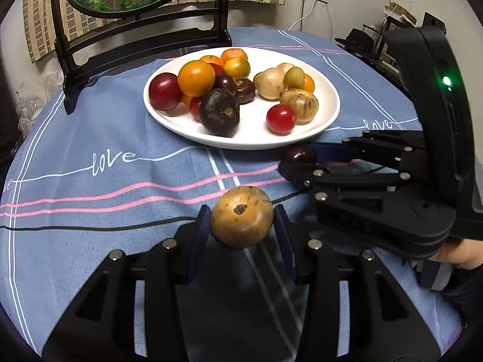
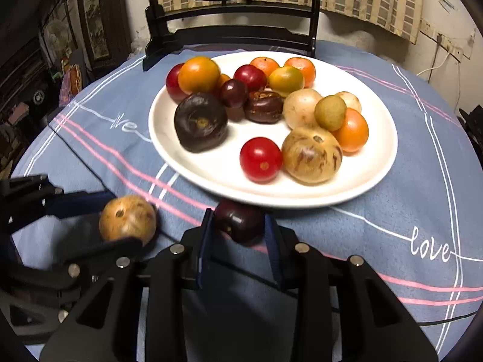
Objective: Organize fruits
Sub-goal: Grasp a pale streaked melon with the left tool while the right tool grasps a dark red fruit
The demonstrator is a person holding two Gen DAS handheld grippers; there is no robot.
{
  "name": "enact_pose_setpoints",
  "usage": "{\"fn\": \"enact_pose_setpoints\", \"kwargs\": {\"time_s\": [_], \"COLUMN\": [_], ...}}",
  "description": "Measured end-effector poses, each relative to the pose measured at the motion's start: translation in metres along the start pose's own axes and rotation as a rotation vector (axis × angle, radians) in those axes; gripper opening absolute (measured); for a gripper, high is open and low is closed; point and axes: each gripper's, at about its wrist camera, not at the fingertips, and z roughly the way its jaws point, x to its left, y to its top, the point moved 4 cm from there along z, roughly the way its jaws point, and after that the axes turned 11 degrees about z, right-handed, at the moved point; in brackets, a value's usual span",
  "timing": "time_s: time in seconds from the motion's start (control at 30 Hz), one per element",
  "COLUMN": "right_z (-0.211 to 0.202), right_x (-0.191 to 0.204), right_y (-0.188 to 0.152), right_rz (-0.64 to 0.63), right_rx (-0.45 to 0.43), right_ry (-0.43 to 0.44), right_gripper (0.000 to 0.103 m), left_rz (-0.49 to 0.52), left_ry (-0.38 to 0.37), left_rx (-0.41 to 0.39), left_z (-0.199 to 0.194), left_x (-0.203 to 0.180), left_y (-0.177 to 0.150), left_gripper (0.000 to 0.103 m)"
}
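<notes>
My left gripper (image 1: 241, 211) is shut on a tan, speckled round fruit (image 1: 241, 217), which sits between its blue pads just above the blue tablecloth. My right gripper (image 2: 238, 214) is shut on a small dark purple fruit (image 2: 238, 223) right at the near rim of the white plate (image 2: 271, 199). The plate (image 1: 241, 144) holds several fruits: red, orange, dark purple and pale tan ones. The right gripper (image 1: 297, 158) shows side-on in the left wrist view, holding the purple fruit (image 1: 299, 153). In the right wrist view the left gripper (image 2: 120, 220) holds the tan fruit (image 2: 128, 218).
A black wooden stand (image 1: 142, 42) with a round glass panel rises behind the plate at the table's far edge. A hand (image 1: 459, 252) holds the right gripper at the right. The round table is covered by a blue cloth (image 1: 105, 157) with pink and white lines.
</notes>
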Motion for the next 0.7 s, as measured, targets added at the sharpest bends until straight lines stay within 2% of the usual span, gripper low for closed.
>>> {"fn": "enact_pose_setpoints", "kwargs": {"time_s": [0.13,0.43,0.7], "right_z": [-0.001,-0.049,-0.099], "right_x": [0.005,-0.009,-0.031], "right_y": [0.0,-0.005,0.024], "right_rz": [-0.015,-0.001,0.05], "right_rx": [-0.014,-0.052,-0.158], "right_ry": [-0.035,0.033,0.086], "right_gripper": [0.032,0.032,0.032], "left_rz": [-0.003,0.003,0.023], "left_ry": [0.007,0.014,0.011], "left_rx": [0.006,-0.006,-0.08], "left_z": [0.0,-0.013,-0.034], "left_x": [0.0,-0.006,-0.008], "left_y": [0.0,0.008,0.049], "left_gripper": [0.044,0.044,0.044]}}
